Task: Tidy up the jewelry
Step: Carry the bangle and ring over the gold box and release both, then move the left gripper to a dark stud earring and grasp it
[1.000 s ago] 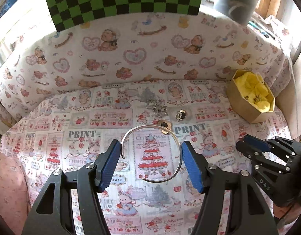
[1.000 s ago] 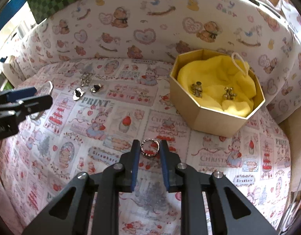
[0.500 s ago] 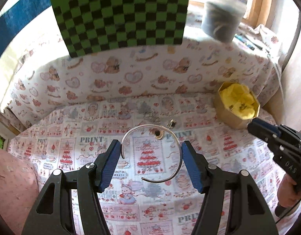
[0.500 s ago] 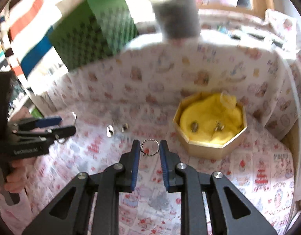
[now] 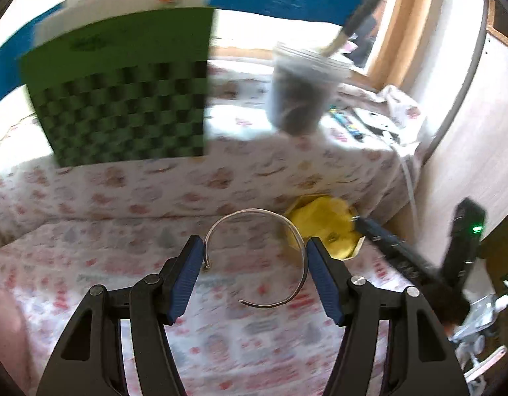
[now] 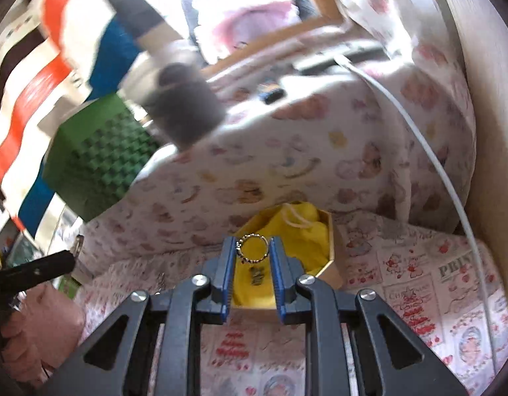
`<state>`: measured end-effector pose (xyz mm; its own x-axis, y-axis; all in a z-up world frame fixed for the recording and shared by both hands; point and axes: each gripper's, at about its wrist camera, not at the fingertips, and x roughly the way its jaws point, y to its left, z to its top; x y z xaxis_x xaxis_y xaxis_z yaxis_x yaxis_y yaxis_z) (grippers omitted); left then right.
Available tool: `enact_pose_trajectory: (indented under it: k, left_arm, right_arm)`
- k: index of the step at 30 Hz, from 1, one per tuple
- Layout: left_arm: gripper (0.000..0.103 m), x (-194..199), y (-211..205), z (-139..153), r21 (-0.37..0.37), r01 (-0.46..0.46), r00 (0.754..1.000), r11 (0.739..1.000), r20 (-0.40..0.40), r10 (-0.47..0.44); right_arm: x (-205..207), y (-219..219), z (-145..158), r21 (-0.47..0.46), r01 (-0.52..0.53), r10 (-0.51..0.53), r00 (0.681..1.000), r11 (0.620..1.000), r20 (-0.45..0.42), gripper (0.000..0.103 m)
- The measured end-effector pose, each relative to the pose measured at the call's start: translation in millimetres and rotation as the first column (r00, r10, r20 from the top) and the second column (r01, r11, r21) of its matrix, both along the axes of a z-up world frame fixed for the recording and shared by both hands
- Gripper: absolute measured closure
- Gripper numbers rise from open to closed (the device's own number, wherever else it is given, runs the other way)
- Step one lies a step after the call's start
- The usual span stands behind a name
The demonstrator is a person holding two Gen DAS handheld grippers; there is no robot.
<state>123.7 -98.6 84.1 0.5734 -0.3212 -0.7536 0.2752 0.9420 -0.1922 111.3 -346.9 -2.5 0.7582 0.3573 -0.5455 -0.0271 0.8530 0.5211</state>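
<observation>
Printed cloth (image 5: 89, 264): covers the work surface and the raised ledge behind it, patterned with bears, hearts and red trees.
Green checkered board (image 5: 122, 99): stands at the far left on the ledge, blurred.
Grey tub (image 5: 303, 95): sits far back on the ledge, right of the board.
Box (image 6: 333, 247): tan, lined with yellow cloth (image 6: 307, 231), against the far ledge; a small metal piece (image 6: 258, 272), possibly an earring, lies inside.
Left gripper (image 5: 254, 260): jaws clamped on an open silver bangle (image 5: 300, 247), held above the cloth, near-left of the box.
Right gripper (image 6: 253, 250): jaws clenched on a beaded ring (image 6: 253, 250), held over the box's near edge.
</observation>
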Motion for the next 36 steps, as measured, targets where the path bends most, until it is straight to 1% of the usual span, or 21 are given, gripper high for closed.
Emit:
enact_pose_trajectory:
  k: [1,2,4,5,6,9,10,11,12,14,17,20,21,24,27,29,31,34,36]
  left_arm:
    - [0.040,5,-8,-3,-0.012,0.015,1.000,1.000,-0.008,-0.016]
    - [0.040,10,-15,-6,-0.020,0.027,1.000,0.999,-0.015,-0.028]
    - [0.040,19,-29,-13,-0.035,0.039,0.999,0.999,-0.023,-0.040]
    - [0.040,24,-35,-17,-0.046,0.041,0.999,0.998,-0.031,-0.043]
    - [0.040,28,-40,-21,-0.064,0.039,0.998,0.997,-0.040,-0.042]
    - [0.040,43,-53,-38,-0.146,0.030,0.995,0.989,-0.095,-0.044]
    - [0.040,48,-60,-44,-0.162,0.032,0.992,0.986,-0.115,-0.051]
    - [0.040,52,-67,-49,-0.161,0.032,0.990,0.986,-0.128,-0.053]
    - [0.040,57,-75,-54,-0.142,0.028,0.990,0.989,-0.136,-0.047]
    - [0.040,63,-89,-63,-0.099,0.022,0.989,0.995,-0.140,-0.036]
    - [0.040,73,-105,-76,-0.087,0.037,0.985,0.996,-0.164,-0.051]
    - [0.039,78,-113,-85,-0.080,0.042,0.984,0.996,-0.168,-0.055]
    - [0.034,78,-115,-86,-0.073,0.042,0.985,0.996,-0.163,-0.054]
    - [0.026,72,-115,-81,-0.056,0.058,0.992,0.997,-0.109,-0.064]
    - [0.021,65,-103,-68,-0.047,0.050,0.997,0.998,-0.059,-0.053]
    - [0.021,57,-91,-56,-0.035,0.033,0.999,0.999,-0.024,-0.034]
    - [0.019,45,-77,-41,-0.016,0.016,0.999,1.000,0.033,-0.016]
    - [0.012,23,-55,-18,0.014,-0.027,0.991,1.000,0.135,0.025]
    - [0.008,10,-40,-6,0.033,-0.073,0.977,0.997,0.202,0.065]
  right_arm:
    - [1,-3,-3,0.019,0.002,-0.002,1.000,1.000,0.001,0.083]
    - [2,-8,-6,0.038,0.025,-0.025,1.000,0.999,-0.004,0.082]
    - [1,-17,-8,0.059,0.051,-0.050,0.999,0.997,-0.018,0.080]
    - [0,-22,-10,0.085,0.060,-0.059,0.998,0.995,-0.017,0.079]
    - [-3,-27,-11,0.108,0.074,-0.072,0.997,0.991,-0.020,0.078]
    - [-12,-45,-14,0.167,0.167,-0.162,0.986,0.972,-0.043,0.077]
    - [-13,-51,-13,0.166,0.192,-0.188,0.981,0.967,-0.043,0.077]
    - [-14,-54,-12,0.147,0.218,-0.213,0.976,0.965,-0.048,0.077]
    - [-15,-57,-12,0.128,0.228,-0.225,0.973,0.965,-0.042,0.076]
    - [-14,-60,-12,0.131,0.236,-0.231,0.972,0.963,-0.051,0.069]
    - [-14,-63,-13,0.135,0.236,-0.230,0.971,0.962,-0.059,0.068]
    - [-15,-63,-12,0.120,0.243,-0.238,0.970,0.963,-0.055,0.065]
    - [-14,-64,-13,0.125,0.244,-0.239,0.969,0.962,-0.059,0.064]
    - [-13,-66,-15,0.154,0.237,-0.229,0.971,0.959,-0.068,0.060]
    - [-15,-65,-14,0.152,0.237,-0.229,0.971,0.960,-0.066,0.059]
    - [-16,-62,-11,0.147,0.226,-0.220,0.974,0.963,-0.057,0.056]
    - [-17,-58,-7,0.140,0.216,-0.212,0.976,0.966,-0.045,0.055]
    - [-23,-48,2,0.097,0.225,-0.225,0.974,0.970,-0.012,0.054]
    - [-27,-39,11,0.053,0.218,-0.220,0.975,0.974,0.030,0.054]
